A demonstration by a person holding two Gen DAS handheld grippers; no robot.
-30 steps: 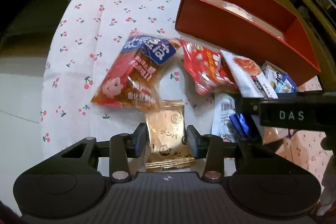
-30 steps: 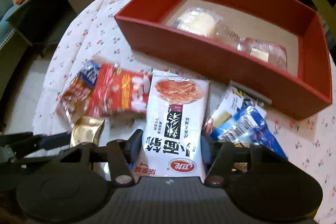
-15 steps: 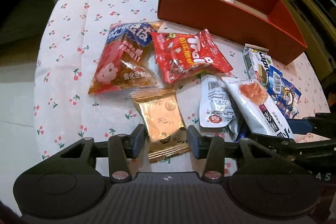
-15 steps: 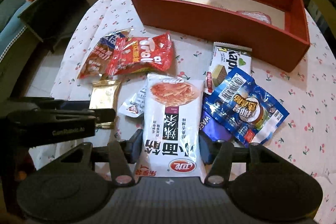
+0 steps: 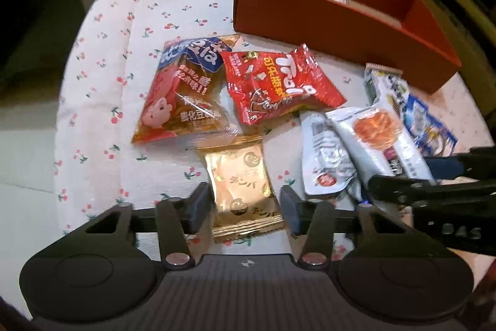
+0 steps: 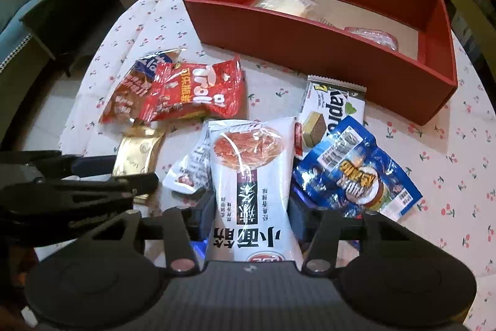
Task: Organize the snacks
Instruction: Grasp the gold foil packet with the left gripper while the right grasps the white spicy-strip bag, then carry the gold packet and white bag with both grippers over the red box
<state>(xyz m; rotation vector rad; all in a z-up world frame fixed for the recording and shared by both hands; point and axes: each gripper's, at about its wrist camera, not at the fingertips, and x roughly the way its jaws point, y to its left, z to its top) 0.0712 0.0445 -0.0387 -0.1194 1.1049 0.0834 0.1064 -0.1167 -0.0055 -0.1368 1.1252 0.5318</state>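
Both grippers have pulled back from the red box since a second ago, so the whole snack pile now shows. At bottom centre of the left view, the left gripper [image 5: 247, 202] straddles a gold packet [image 5: 243, 186]; its jaws have just been closing, the left pad at the packet's edge, a sliver of gap on the right, so no firm pinch is seen. At bottom centre of the right view, the right gripper [image 6: 249, 211] has its jaws just closed against the sides of a white noodle bag [image 6: 252, 176], pinching it. Just right of that lies a blue bag [image 6: 356, 172], overlapping a wafer pack [image 6: 333, 110]. Left of centre, a red bag [image 6: 195, 92] overlaps an orange bag [image 5: 183, 95]. A small white sachet [image 6: 189, 166] sits between. Farther, at upper right, the red box [image 6: 310, 51] stands on the cherry-print cloth [image 6: 434, 151], two clear-wrapped items inside.
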